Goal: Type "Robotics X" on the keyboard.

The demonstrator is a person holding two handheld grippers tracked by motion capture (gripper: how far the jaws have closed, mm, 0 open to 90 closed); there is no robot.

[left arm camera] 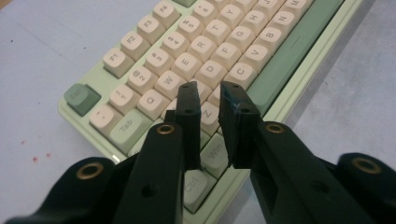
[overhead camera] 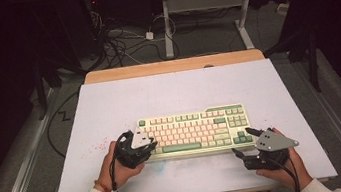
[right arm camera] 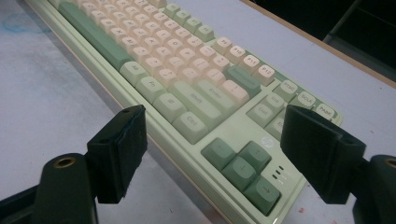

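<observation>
Left gripper view: matte black jaws nearly closed, empty, above rounded cream keyboard (left arm camera: pixel 205 51) keycaps; right's jaws spread.

Keyboard (overhead camera: pixel 195 132) on the near half of the bench (overhead camera: pixel 109 104), left gripper (overhead camera: pixel 151 146) over its left end, right gripper (overhead camera: pixel 243 142) at its near right corner.

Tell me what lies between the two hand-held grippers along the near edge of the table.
In the high view, between the left hand-held gripper and the right hand-held gripper lies the front edge of the pale green keyboard with cream keys and bare white tabletop.
</observation>
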